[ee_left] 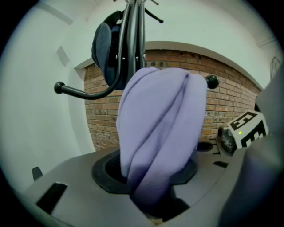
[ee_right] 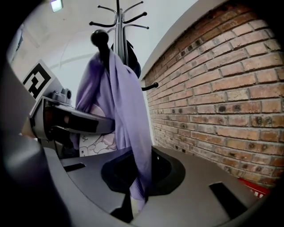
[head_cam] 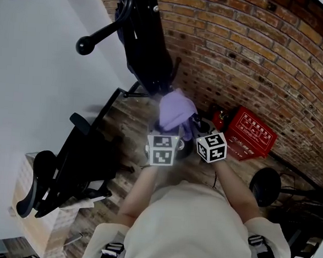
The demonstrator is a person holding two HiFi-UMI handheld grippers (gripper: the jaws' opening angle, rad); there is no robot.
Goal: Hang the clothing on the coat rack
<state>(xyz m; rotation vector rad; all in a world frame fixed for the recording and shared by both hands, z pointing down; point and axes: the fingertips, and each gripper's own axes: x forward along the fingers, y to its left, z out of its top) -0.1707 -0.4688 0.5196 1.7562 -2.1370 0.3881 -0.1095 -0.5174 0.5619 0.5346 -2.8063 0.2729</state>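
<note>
Head view: left gripper (ee_left: 153, 212), right gripper (ee_right: 133, 211) clamp purple garment (head_cam: 175, 111); coat rack (head_cam: 148, 36), brick wall (head_cam: 255, 55) close.

The head view looks steeply down from above, while both gripper views look upward, very near the purple garment (ee_left: 159, 133), sharing the coat rack (ee_left: 134, 40) and brick wall (ee_right: 222, 88).

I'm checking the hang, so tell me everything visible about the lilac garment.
The soft lilac fabric garment hangs in long folds, apparently draped over a ball-tipped hook of the black metal coat rack. Its lower parts are pinched by the left gripper and right gripper, both shut on it.
</note>
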